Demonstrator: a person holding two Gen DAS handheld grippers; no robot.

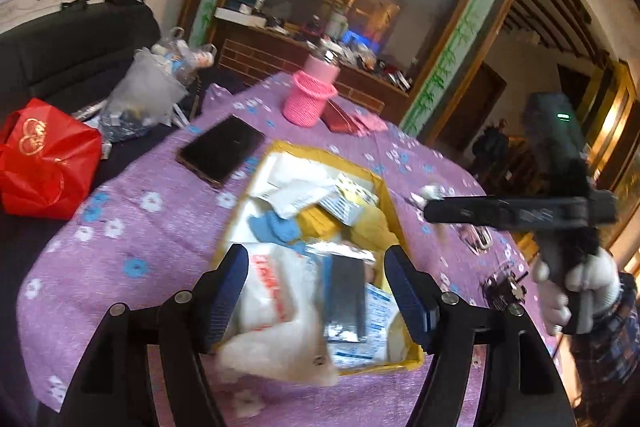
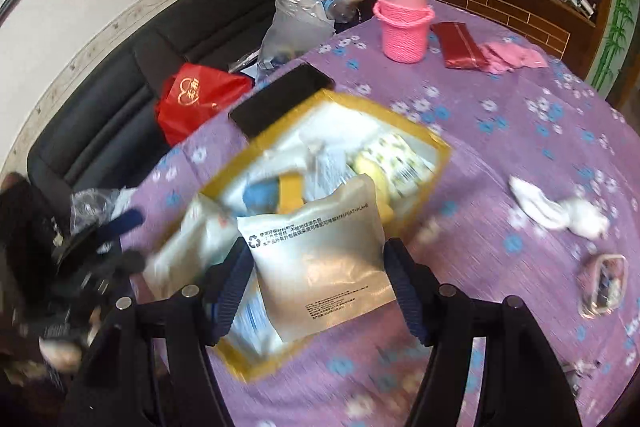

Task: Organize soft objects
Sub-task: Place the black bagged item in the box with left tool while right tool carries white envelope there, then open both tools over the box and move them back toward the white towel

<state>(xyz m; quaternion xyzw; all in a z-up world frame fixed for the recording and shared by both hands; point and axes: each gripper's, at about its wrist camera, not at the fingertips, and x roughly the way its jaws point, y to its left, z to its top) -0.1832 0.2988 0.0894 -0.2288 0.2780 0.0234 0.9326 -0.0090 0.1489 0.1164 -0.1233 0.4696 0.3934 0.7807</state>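
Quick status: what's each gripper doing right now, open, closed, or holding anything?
Left gripper: open, nothing held, above the yellow box.
Right gripper: open, nothing gripped; the white packet lies between its fingers without visible pinch.

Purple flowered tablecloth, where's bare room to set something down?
Bare purple flowered tablecloth lies between the yellow-rimmed box, pink knitted cup holder and crumpled white cloth. Crowded: inside the box, and around the black phone.

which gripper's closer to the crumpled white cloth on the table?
Right. The right gripper hangs over the yellow box beside the white cloth; the left gripper is at the box's opposite side.
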